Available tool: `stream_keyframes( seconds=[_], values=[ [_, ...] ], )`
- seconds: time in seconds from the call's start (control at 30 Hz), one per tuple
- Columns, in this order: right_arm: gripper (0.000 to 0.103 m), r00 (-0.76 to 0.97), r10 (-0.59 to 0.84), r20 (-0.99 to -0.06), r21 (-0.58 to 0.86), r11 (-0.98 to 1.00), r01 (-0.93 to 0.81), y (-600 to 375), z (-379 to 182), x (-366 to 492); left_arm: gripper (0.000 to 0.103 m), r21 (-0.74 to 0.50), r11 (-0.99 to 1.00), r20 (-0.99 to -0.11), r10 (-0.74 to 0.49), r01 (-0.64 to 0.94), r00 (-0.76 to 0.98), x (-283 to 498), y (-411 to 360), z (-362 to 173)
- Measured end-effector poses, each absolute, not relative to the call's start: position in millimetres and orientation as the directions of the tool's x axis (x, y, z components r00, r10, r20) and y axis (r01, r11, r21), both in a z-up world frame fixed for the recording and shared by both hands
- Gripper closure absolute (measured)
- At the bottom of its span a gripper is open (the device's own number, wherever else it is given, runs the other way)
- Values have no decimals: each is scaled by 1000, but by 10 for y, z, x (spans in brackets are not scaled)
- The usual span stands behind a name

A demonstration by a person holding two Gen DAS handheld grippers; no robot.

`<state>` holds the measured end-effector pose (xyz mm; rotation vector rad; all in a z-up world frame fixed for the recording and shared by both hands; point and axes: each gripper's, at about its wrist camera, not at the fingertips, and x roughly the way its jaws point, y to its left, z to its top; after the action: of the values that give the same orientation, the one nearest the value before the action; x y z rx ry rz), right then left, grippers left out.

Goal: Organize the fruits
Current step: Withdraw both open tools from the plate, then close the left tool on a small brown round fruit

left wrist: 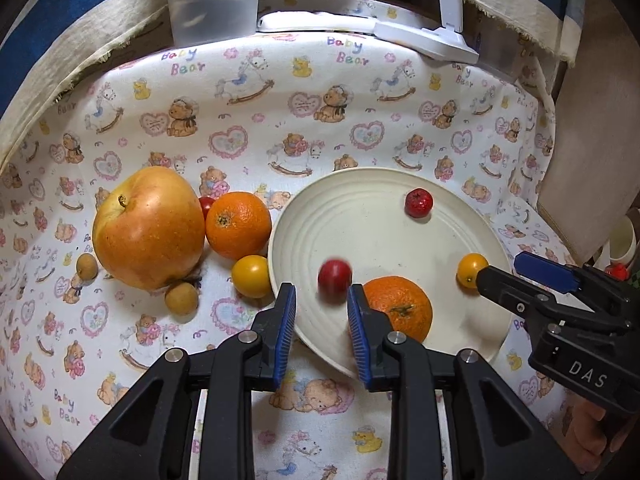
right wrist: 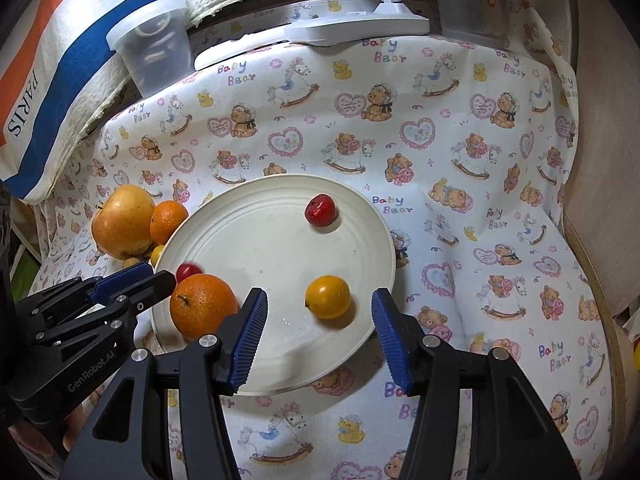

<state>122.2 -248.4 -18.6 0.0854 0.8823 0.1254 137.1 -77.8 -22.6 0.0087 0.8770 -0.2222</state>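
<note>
Hidden: we saw only a sliver of a small red tomato [left wrist: 206, 204] wedged behind the apple [left wrist: 148, 227] and the loose orange [left wrist: 238, 225]; the right wrist view cut the yellow tomato [right wrist: 157, 254] beside the plate [right wrist: 256, 208] down to a crescent.
Blurred: the red cherry tomato [left wrist: 334, 281] on the plate looked smeared in the left wrist view, so we could not tell whether it lay at rest.
Left gripper [left wrist: 322, 300]: its jaws stood close together, almost shut, with nothing clamped; the blurred tomato sat just beyond the tips.
Right gripper [right wrist: 319, 306]: its jaws stood apart over the plate's near rim, the yellow tomato [right wrist: 328, 296] lying between the tips, not pressed by either pad.
On the plate: an orange [left wrist: 400, 307], a red berry-like fruit [left wrist: 419, 203], both tomatoes named above.
Off the plate: apple, orange, yellow tomato and two small brown round fruits [left wrist: 182, 298] on the teddy-bear printed cloth [left wrist: 360, 112], left of the plate.
Open room: we found the cloth bare behind and to the right of the plate.
Edges: a clear plastic container [left wrist: 214, 4] and a white stand [left wrist: 432, 38] lined the desk's far edge.
</note>
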Motion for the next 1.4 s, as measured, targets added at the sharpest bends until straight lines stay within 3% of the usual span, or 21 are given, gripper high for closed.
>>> stream_keyframes(
  seconds=[0.1,0.17,0.23,0.33,0.43,0.53,0.63,0.83,0.9,1.07,1.23,1.4],
  values=[
    [47,630,146,-762,126,989,-76,-2484,-179,1220,76,-95,975,-759,-201,200,620,1362,-771,-215],
    [46,634,145,-759,126,989,-75,-2486,-173,1214,66,-97,976,-744,-203,197,637,1343,-759,-185],
    [46,640,144,-755,125,989,-75,-2486,-162,1207,48,-100,977,-713,-201,186,671,1302,-731,-121],
    [46,654,141,-744,115,990,-83,-2472,-132,1186,33,-96,980,-667,-192,173,720,1245,-680,-8],
    [45,678,134,-723,99,991,-91,-2454,-87,1152,23,-103,982,-628,-186,156,756,1213,-617,87],
    [37,704,119,-700,77,993,-92,-2438,-46,1119,18,-95,984,-589,-176,148,789,1169,-554,188],
    [36,718,109,-687,62,994,-92,-2428,-19,1104,1,-58,991,-542,-133,121,830,1121,-482,295],
    [25,723,112,-682,78,994,-81,-2449,-23,1118,1,-55,995,-542,-102,86,834,1112,-319,428],
    [21,728,111,-677,85,994,-73,-2469,-30,1118,1,-59,996,-584,-92,71,806,1141,-282,425],
    [20,730,101,-676,81,995,-62,-2475,-48,1135,5,-92,995,-695,-99,49,712,1243,-222,285],
    [20,725,92,-683,62,996,-69,-2438,-90,1148,33,-167,985,-781,-151,30,606,1401,-158,7],
    [20,726,97,-681,61,995,-75,-2431,-85,1133,54,-216,976,-814,-159,-37,558,1505,1,-165]
  ],
)
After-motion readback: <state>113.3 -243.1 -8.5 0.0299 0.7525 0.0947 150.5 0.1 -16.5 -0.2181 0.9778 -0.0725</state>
